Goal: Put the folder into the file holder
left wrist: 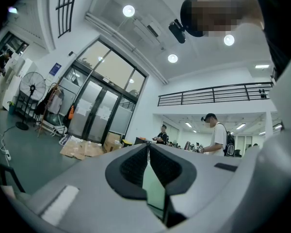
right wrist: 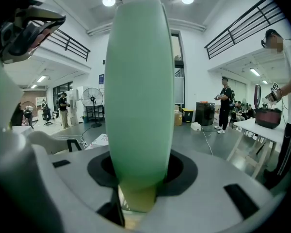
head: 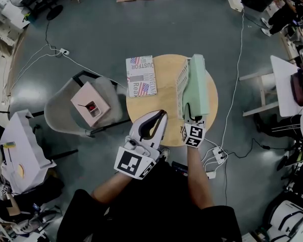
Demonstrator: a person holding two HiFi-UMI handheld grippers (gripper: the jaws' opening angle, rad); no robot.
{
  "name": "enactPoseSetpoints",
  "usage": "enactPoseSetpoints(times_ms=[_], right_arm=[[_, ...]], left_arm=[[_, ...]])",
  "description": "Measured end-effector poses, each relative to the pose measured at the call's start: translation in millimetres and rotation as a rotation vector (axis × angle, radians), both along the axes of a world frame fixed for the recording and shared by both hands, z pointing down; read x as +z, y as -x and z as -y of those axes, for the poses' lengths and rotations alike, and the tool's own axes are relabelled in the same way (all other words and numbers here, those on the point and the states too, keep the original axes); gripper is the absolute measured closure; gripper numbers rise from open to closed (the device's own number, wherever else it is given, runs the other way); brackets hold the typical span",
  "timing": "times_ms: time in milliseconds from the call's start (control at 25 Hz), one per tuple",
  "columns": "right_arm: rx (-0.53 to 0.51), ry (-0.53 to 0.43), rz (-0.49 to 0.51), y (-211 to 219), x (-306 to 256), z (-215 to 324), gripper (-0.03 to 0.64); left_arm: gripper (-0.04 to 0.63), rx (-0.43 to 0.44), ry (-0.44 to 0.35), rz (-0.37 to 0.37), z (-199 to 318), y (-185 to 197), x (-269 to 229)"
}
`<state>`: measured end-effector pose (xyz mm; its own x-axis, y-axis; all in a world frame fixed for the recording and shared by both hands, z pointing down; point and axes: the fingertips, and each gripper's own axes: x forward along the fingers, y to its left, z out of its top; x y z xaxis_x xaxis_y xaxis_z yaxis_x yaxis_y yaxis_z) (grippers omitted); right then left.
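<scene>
A thick pale green folder [head: 198,83] stands on edge over the right half of the round wooden table [head: 164,97]. My right gripper [head: 193,116] is shut on its near end. In the right gripper view the green folder [right wrist: 138,91] rises straight up from between the jaws of the right gripper [right wrist: 138,181] and fills the middle. A white mesh file holder [head: 182,82] sits right against the folder's left side; whether the folder is inside it I cannot tell. My left gripper [head: 163,113] hovers at the table's near edge, tips together, with nothing held. The left gripper [left wrist: 148,147] points up at the room.
A printed magazine with flag pictures [head: 140,75] lies on the table's left part. A grey chair carrying a pink box [head: 91,106] stands left of the table. Cables and a power strip [head: 218,155] lie on the floor at right, near a white desk [head: 285,79].
</scene>
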<state>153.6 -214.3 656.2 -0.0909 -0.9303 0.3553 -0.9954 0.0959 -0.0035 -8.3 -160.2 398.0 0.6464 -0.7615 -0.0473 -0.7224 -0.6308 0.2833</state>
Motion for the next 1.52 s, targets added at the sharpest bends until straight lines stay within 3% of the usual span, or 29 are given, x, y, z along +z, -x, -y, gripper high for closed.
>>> enactPoseSetpoints(times_ms=[1240,1520], right_arm=[[-0.011,0.143,-0.022,2.6,36.9,-1.9,0.468],[-0.025,0.155,-0.030,3.5,39.1,-3.0,0.429]], left_arm=[[0.575,0.000,0.014,0.002,-0.3,3.6,0.6],[0.575,0.001,0.015,-0.002,-3.8,4.7,2.2]])
